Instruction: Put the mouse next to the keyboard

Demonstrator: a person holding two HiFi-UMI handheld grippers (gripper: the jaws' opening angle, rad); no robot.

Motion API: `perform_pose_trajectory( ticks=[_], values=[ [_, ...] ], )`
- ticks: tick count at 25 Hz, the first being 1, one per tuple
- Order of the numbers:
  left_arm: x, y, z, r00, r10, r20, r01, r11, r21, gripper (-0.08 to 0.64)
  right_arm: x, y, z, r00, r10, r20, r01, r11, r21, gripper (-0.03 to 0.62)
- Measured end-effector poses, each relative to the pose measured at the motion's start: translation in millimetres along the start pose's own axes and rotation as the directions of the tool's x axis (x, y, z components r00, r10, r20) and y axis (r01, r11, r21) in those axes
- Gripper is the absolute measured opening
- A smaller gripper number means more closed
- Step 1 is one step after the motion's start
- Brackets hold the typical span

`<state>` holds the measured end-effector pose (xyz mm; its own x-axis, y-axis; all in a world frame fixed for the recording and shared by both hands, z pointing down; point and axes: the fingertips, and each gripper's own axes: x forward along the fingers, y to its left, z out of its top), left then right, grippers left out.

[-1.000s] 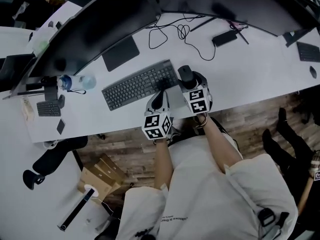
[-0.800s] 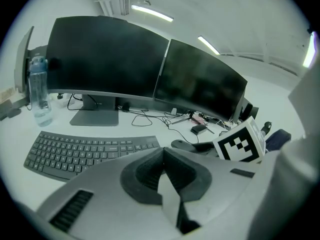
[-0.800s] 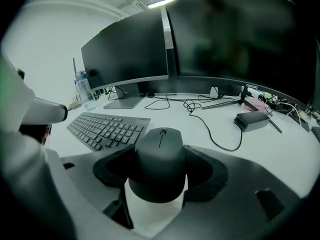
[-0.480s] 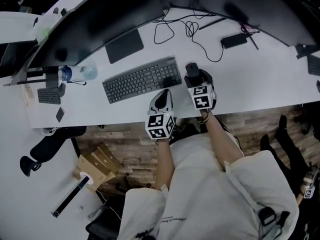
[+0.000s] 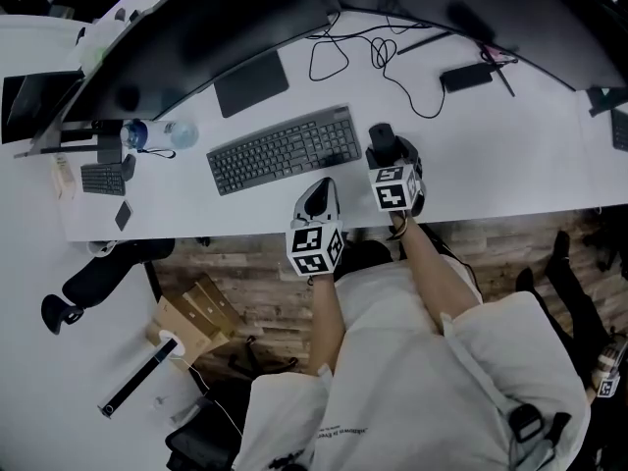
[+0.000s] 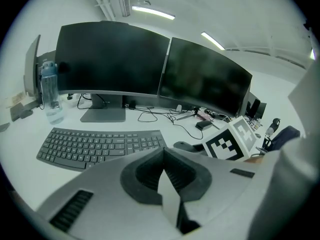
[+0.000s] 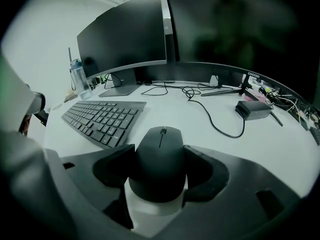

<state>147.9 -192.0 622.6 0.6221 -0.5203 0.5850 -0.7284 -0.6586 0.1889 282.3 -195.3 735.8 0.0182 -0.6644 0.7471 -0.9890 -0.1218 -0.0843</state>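
A black mouse (image 7: 160,159) sits between the pads of my right gripper (image 7: 159,170), which is shut on its two sides. In the head view the mouse (image 5: 381,141) and the right gripper (image 5: 385,149) are just right of the dark keyboard (image 5: 285,149), low over the white desk (image 5: 510,155). Whether the mouse touches the desk I cannot tell. My left gripper (image 5: 321,190) is shut and empty near the desk's front edge, below the keyboard's right end. In the left gripper view its jaws (image 6: 162,171) meet, with the keyboard (image 6: 100,145) beyond them.
Two curved monitors (image 5: 216,27) stand along the back of the desk. A monitor foot (image 5: 252,83) lies behind the keyboard. Loose cables (image 5: 378,62) and a black adapter (image 5: 466,77) lie at back right. A water bottle (image 5: 157,133) is at the left.
My right gripper has sunk a little toward the desk with the mouse in it, still beside the keyboard's right end. The left gripper has stayed put.
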Motion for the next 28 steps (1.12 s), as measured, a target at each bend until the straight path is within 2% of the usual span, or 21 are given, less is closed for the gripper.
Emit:
perform_pose_trajectory(
  ticks=[6, 13, 17, 21, 28],
  values=[
    [-17.5, 9.3, -1.6, 1.0, 0.001, 0.011, -0.001, 1.0, 0.008, 0.021, -2.0, 1.1, -2.8, 0.999, -0.035, -0.011, 0.035, 0.998, 0.043, 0.319],
    [-42.4, 31.5, 15.2, 0.999, -0.025, 0.046, 0.024, 0.999, 0.029, 0.021, -23.4, 7.9, -4.5, 0.996, -0.091, -0.012, 0.092, 0.99, 0.103, 0.328],
    [-55.7, 38.8, 15.0, 0.997, -0.058, 0.056, 0.056, 0.998, 0.041, 0.021, -38.6, 15.5, -13.5, 0.993, -0.115, -0.001, 0.114, 0.981, 0.155, 0.303],
    [-70.0, 47.7, 12.3, 0.994, -0.09, 0.064, 0.086, 0.995, 0.056, 0.021, -52.3, 32.8, -19.7, 0.995, -0.102, 0.01, 0.097, 0.972, 0.212, 0.265],
    [-96.2, 64.7, 8.1, 0.989, -0.122, 0.086, 0.116, 0.991, 0.072, 0.021, -88.1, 57.8, -8.9, 0.986, -0.146, 0.086, 0.127, 0.972, 0.196, 0.265]
  ],
)
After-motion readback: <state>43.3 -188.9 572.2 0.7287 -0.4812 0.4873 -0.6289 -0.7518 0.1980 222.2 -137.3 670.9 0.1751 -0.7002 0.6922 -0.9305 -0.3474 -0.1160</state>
